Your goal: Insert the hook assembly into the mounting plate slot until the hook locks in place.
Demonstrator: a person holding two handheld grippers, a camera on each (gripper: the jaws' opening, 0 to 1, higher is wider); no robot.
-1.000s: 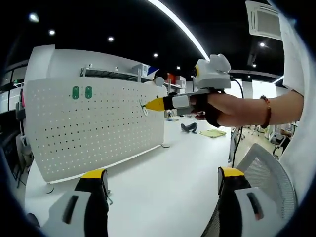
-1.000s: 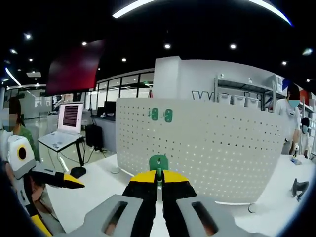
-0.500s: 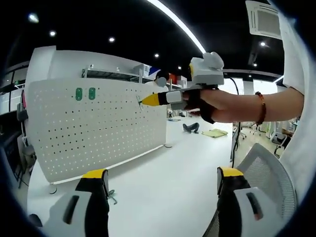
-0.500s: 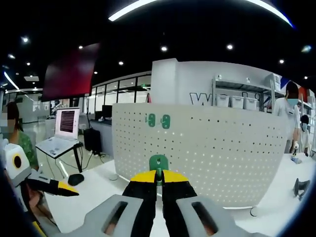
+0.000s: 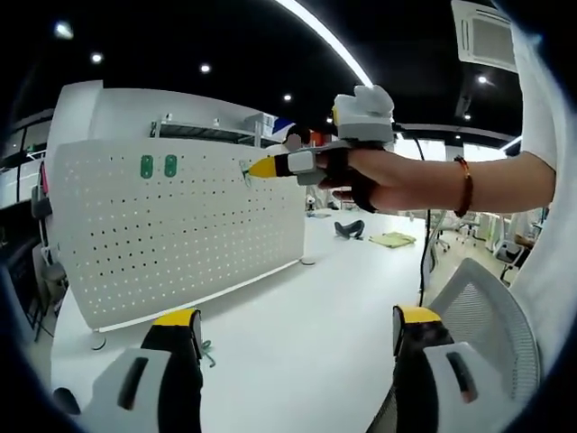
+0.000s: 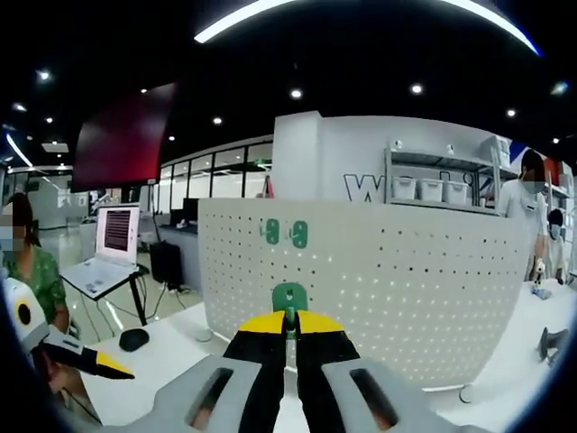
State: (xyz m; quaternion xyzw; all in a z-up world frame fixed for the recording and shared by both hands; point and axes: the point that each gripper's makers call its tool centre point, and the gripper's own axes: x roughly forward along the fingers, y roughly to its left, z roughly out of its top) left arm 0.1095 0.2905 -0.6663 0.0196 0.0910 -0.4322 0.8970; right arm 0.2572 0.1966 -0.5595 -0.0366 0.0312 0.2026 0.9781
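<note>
One green plastic hook (image 6: 289,298) sits clamped in the right claw (image 6: 289,325), white perforated pegboard panel (image 6: 379,289) straight ahead; left claw (image 5: 293,329) gapes empty.

I was in a big open-plan office or lab hall: dark ceiling with strip lights (image 5: 326,38) and spotlights, a ceiling air vent (image 5: 485,34), glass-walled rooms (image 6: 212,176), a laptop (image 6: 115,233) on a desk, shelving with bins (image 6: 439,188), a mesh office chair (image 5: 482,302), and white tables (image 5: 288,338) carrying a perforated panel (image 6: 379,280).
</note>
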